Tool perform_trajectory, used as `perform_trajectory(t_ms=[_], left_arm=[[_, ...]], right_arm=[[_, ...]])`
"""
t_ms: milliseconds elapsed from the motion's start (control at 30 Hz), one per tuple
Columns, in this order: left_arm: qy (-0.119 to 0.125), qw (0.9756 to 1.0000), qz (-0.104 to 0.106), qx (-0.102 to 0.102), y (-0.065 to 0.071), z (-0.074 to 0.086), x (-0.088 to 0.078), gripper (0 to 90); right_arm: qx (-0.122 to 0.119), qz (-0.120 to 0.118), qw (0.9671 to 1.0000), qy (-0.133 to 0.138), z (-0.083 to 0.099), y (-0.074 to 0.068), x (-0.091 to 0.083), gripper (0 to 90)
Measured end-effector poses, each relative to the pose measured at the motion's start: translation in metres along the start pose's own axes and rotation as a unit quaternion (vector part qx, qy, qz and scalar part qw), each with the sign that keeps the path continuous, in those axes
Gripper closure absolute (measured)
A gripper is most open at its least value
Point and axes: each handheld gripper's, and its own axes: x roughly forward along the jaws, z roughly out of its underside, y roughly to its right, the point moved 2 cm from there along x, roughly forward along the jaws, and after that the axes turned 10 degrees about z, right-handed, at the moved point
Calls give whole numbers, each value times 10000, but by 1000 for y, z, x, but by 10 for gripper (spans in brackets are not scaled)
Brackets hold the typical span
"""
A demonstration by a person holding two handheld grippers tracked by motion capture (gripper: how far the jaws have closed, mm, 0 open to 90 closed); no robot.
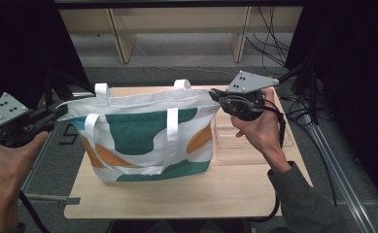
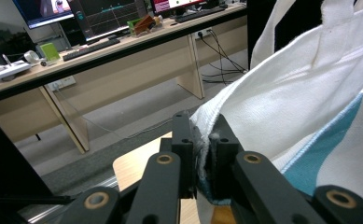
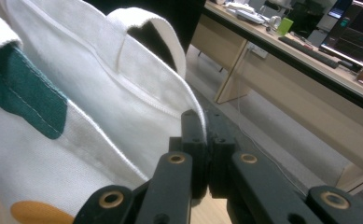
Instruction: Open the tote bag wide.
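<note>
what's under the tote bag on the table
The tote bag stands on the wooden table; whatever its base covers is hidden. Beside it lies a clear tray.

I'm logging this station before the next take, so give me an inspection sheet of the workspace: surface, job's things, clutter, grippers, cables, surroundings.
Surface: small wooden table, bare at the front.
Job's things: white tote bag with green and orange patches, held up by its two top corners, mouth stretched.
Clutter: clear tray behind the bag's right end.
Grippers: left gripper shut on the bag's left corner; right gripper shut on the right corner.
Cables: gripper cable trailing by the right wrist; loose cables on the floor beyond the table.
Surroundings: long desk with monitors and keyboards; grey floor.
</note>
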Motion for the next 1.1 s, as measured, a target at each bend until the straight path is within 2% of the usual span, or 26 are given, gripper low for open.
perform_trajectory(t_ms=[133, 200, 367, 600, 733, 833, 967, 1033, 1100], left_arm=[[-102, 9999, 5, -17, -2, 5, 3, 833], [-138, 9998, 66, -154, -4, 12, 6, 833], [-173, 9996, 115, -211, -4, 23, 11, 831], [-302, 9988, 269, -277, -2, 40, 20, 829], [-505, 9978, 343, -276, 2, 52, 27, 828], [-515, 9972, 423, -349, 3, 62, 32, 828], [-647, 9960, 501, -368, 4, 73, 36, 827], [-710, 9952, 524, -412, 5, 79, 38, 826], [-781, 9945, 536, -437, 5, 84, 40, 826]], right_arm=[[3, 26, 10000, -10, 1, 0, 6, 887], [-17, -4, 10000, -89, 3, -1, 11, 887], [8, 18, 9999, -131, 9, -5, 14, 887], [-38, 14, 9997, -248, 27, -7, 18, 886], [-20, -1, 9994, -344, 35, -9, 20, 886], [-17, 13, 9992, -387, 43, -10, 23, 885], [-20, -6, 9991, -434, 50, -12, 25, 885], [53, -48, 9986, -520, 54, -15, 26, 884], [-65, -31, 9986, -528, 58, -16, 28, 885]])
